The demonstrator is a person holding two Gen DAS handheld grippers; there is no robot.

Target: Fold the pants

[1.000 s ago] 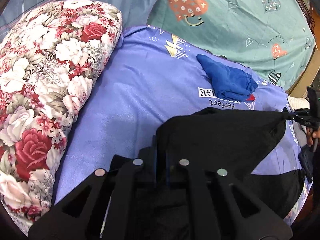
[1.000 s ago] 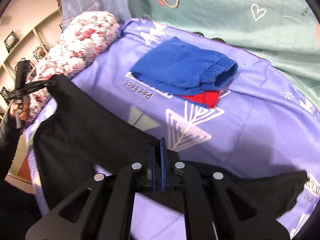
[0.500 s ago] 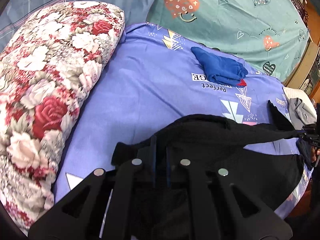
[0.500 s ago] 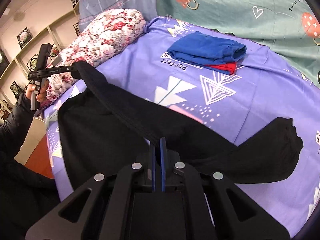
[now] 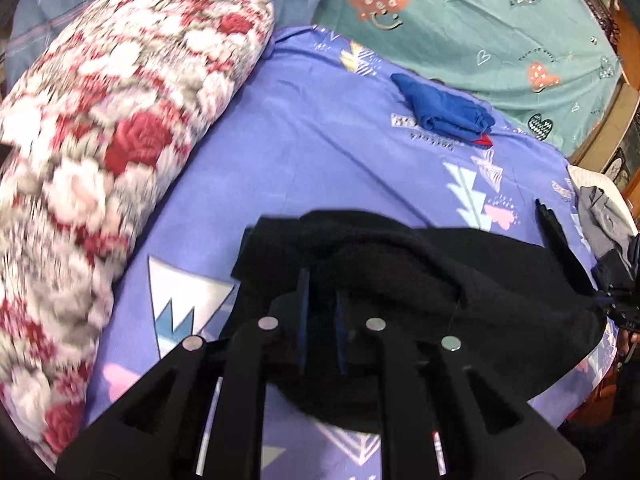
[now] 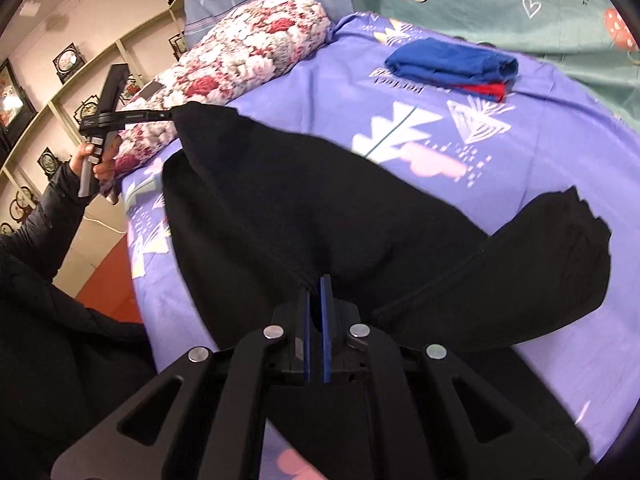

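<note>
— Where to look for the pants [image 6: 320,208]?
— Across the near edge of the bed [image 5: 320,152], half lifted, half lying. Black, thick, soft and sagging, with no crease to see.
— And the left claw [image 5: 320,292]?
— Just been opening a little, with black cloth between the pads. Seen from the right wrist with a corner hanging off its tip, so judged clamped on it, though loosely.
— The right claw [image 6: 316,292]?
— Pressed together on a fold of the same edge, right at the pad tips.
— Which way from claw to claw?
— Strung as a slack band from the left claw, up by the pillow [image 6: 248,52], down and across to the right claw. Long axis along that band, running with the bed's near edge.
— And the rest of the cloth?
— Trailing off past the right claw, ending in one ragged-looking cuff flat on the sheet.
— Nearer to that cuff?
— The right claw, clearly. Left well apart from it.
— Anything in the way?
— Only a blue stack [image 6: 452,64] near the far end, well clear.
— So, probably?
— Lay the band down flat, then carry one end over the other along that axis.
</note>
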